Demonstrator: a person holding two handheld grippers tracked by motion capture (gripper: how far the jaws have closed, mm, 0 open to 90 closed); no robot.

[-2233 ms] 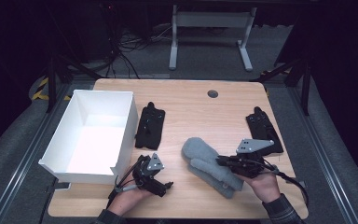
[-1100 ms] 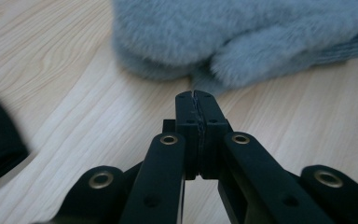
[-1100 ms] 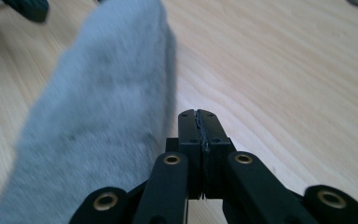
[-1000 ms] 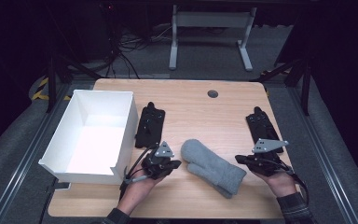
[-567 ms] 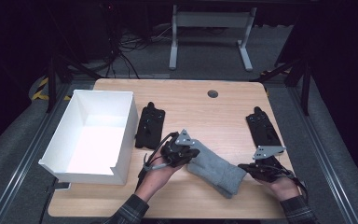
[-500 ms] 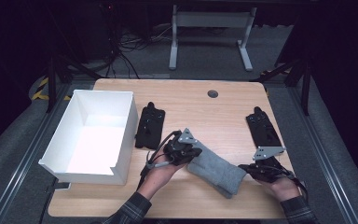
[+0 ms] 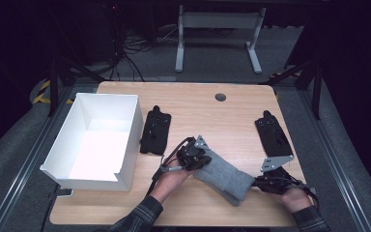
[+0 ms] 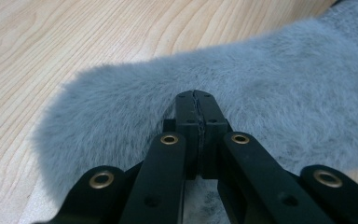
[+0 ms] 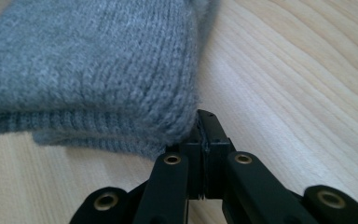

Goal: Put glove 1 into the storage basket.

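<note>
Both grippers now sit at the grey sock (image 7: 224,175), folded on the table (image 7: 232,111) right of the white box (image 7: 125,140). The left gripper (image 7: 199,159) has come across onto its fluffy end, jaws together; the right gripper (image 7: 263,182), likewise closed, seems to touch the knit cuff.

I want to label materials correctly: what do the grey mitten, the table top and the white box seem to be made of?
Grey mitten: knitted yarn, likely wool or acrylic, ribbed at the cuff; its other end looks fluffy, like fleece. Table top: pale wood or wood-look laminate, matte, with grain lines. White box: smooth stiff walls, maybe plastic or coated board.
</note>
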